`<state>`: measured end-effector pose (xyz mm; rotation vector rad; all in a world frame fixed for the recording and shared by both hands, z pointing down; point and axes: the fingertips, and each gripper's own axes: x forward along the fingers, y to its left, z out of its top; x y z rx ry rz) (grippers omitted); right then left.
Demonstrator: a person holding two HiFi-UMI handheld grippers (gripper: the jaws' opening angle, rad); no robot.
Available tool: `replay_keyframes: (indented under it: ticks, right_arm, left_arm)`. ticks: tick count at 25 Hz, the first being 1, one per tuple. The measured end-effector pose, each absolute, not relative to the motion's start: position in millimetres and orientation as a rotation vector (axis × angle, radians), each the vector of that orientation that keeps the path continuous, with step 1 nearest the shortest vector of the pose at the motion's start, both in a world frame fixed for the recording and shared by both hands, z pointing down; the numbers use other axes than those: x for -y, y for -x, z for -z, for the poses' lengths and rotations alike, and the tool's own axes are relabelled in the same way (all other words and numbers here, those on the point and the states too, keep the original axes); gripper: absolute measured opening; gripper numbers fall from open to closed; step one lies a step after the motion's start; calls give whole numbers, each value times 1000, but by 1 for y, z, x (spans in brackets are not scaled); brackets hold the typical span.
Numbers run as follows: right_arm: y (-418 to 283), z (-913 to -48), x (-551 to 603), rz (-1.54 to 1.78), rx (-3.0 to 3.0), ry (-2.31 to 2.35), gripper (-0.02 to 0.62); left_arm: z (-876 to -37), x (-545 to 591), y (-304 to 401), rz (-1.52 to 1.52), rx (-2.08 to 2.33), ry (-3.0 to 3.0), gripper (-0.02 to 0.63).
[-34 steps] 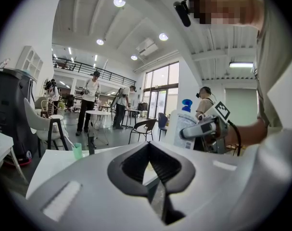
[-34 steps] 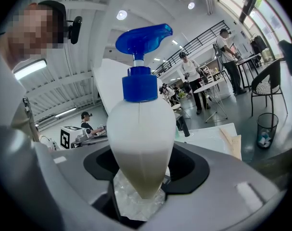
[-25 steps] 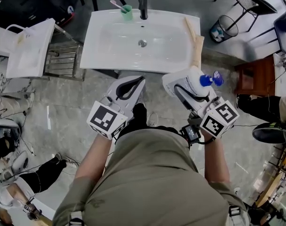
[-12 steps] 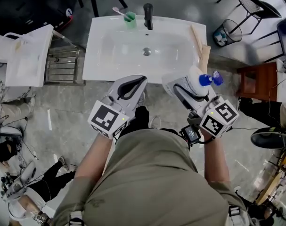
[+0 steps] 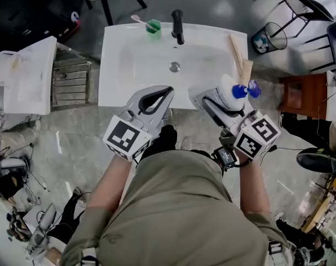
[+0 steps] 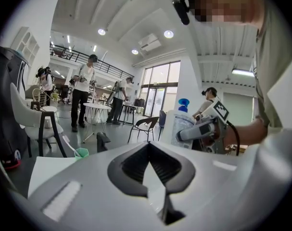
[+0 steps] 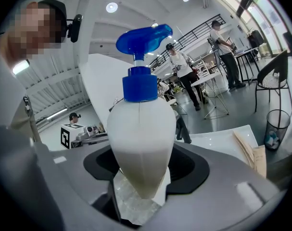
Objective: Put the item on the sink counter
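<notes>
A white spray bottle point(image 5: 231, 92) with a blue trigger head point(image 7: 142, 41) stands upright between the jaws of my right gripper point(image 5: 221, 100), which is shut on its lower body point(image 7: 141, 148). It hangs over the front right edge of the white sink counter point(image 5: 117, 87). My left gripper point(image 5: 155, 96) is shut and holds nothing, just short of the counter's front edge. The left gripper view shows its jaws point(image 6: 153, 177) closed together, with the bottle point(image 6: 180, 127) off to the right.
On the counter are a black faucet point(image 5: 178, 26), a green cup with a toothbrush point(image 5: 153, 26) and wooden sticks point(image 5: 239, 57) along the right side. A metal rack point(image 5: 71, 79) and a white table point(image 5: 24, 76) stand at the left, a wire bin point(image 5: 266, 36) at the right.
The sink has drawn nearer in the head view. The bottle in my right gripper now overlaps the counter's front right edge. Both grippers keep their hold and spacing.
</notes>
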<state>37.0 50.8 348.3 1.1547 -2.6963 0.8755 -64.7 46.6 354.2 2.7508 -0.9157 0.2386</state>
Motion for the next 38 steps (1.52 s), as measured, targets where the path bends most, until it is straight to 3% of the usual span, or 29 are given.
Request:
replay_keyframes:
  ticks: [20, 38]
  right_arm:
    - [-23, -365, 34, -880, 2608, -1270, 278]
    - [-72, -418, 97, -881, 2477, -1420, 278]
  left_arm:
    - [-368, 32, 81, -262, 786, -2760, 6]
    - [-398, 58, 70, -338, 739, -2710, 6]
